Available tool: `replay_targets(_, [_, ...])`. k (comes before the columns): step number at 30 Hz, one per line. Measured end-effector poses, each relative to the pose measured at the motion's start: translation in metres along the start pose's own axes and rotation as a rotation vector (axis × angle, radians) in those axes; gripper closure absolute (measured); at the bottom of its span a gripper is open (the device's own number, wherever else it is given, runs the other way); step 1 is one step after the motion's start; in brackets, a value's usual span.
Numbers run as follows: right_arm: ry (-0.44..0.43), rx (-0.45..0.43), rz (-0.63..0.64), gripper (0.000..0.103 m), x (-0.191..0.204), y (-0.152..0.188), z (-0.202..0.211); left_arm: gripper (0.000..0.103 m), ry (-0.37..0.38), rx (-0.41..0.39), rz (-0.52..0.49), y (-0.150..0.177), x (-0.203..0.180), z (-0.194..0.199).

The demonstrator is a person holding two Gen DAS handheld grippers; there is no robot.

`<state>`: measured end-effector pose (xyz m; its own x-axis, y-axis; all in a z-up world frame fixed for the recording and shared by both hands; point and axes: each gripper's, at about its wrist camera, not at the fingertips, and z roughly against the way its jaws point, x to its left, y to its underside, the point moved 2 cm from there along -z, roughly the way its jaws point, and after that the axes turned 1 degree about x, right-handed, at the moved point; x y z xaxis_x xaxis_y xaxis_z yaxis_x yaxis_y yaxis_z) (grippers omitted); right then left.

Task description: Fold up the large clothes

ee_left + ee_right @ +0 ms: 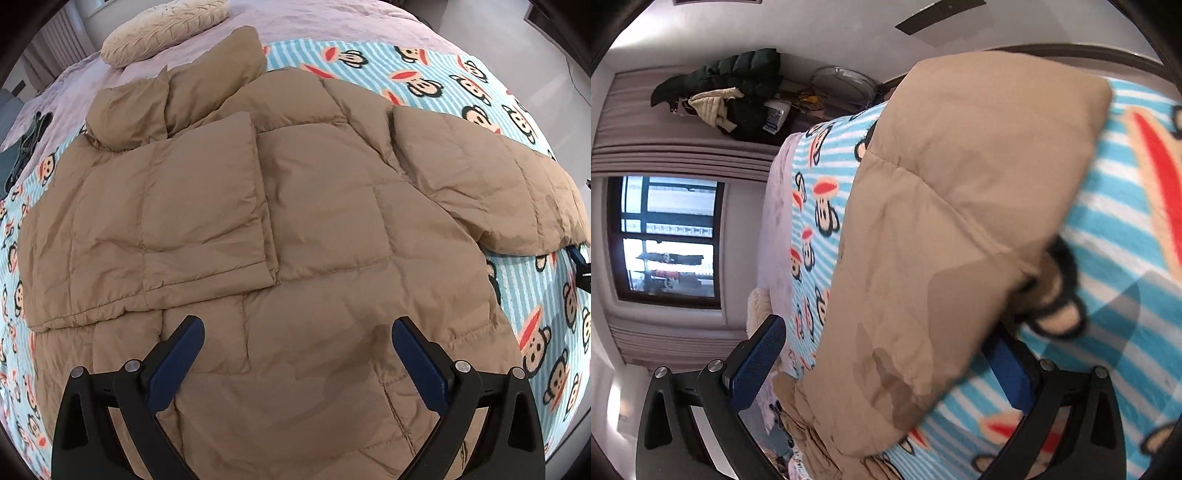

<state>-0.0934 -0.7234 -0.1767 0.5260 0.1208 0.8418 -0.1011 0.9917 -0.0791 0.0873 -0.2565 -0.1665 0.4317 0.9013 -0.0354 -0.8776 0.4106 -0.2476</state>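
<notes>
A large tan quilted puffer jacket (295,229) lies spread on a blue striped monkey-print blanket (436,74). Its left sleeve (207,221) is folded across the body; the right sleeve (491,184) stretches out to the right. My left gripper (295,343) is open and empty, hovering over the jacket's lower part. My right gripper (886,354) is open, its fingers on either side of the end of the tan sleeve (942,221), not closed on it. Its tip (580,258) shows at the right edge of the left wrist view.
A cream cushion (166,29) lies at the head of the bed on a pale lilac cover (314,22). Dark clothing (29,144) lies at the left edge. In the right wrist view, a window (668,240) and piled coats (731,88) stand beyond the bed.
</notes>
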Motion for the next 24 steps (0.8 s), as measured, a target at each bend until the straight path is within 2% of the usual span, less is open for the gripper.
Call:
replay_targets(1, [-0.022, 0.004, -0.020, 0.006, -0.001, -0.003, -0.003, 0.001, -0.002, 0.003, 0.005, 0.000, 0.002, -0.001])
replay_targets(2, [-0.048, 0.012, -0.053, 0.025, -0.003, -0.005, -0.005, 0.001, -0.002, 0.005, 0.011, 0.000, 0.003, -0.001])
replay_targets(3, [-0.058, 0.026, -0.092, 0.037, -0.007, -0.008, -0.008, 0.001, -0.003, 0.006, 0.016, 0.000, 0.005, -0.002])
replay_targets(5, [-0.080, 0.058, -0.185, 0.075, -0.020, -0.009, -0.019, 0.001, -0.008, 0.005, 0.020, 0.000, 0.009, -0.001])
replay_targets(7, [-0.114, 0.069, -0.228, 0.089, -0.026, -0.007, -0.025, 0.001, -0.010, 0.003, 0.021, 0.000, 0.013, 0.000])
replay_targets(8, [-0.120, 0.065, -0.225, 0.093, -0.025, -0.005, -0.026, 0.001, -0.010, 0.000, 0.023, 0.000, 0.016, 0.000])
replay_targets(12, [-0.185, 0.091, -0.134, 0.095, 0.003, 0.003, -0.028, 0.001, -0.023, -0.014, 0.032, 0.001, 0.032, 0.004])
replay_targets(17, [-0.252, 0.160, 0.100, 0.095, 0.080, 0.028, -0.035, 0.001, -0.007, -0.005, 0.082, 0.000, 0.060, 0.005])
replay_targets(24, [-0.232, 0.274, 0.440, 0.095, 0.190, 0.113, -0.068, 0.001, -0.044, -0.062, 0.127, 0.002, 0.110, 0.022])
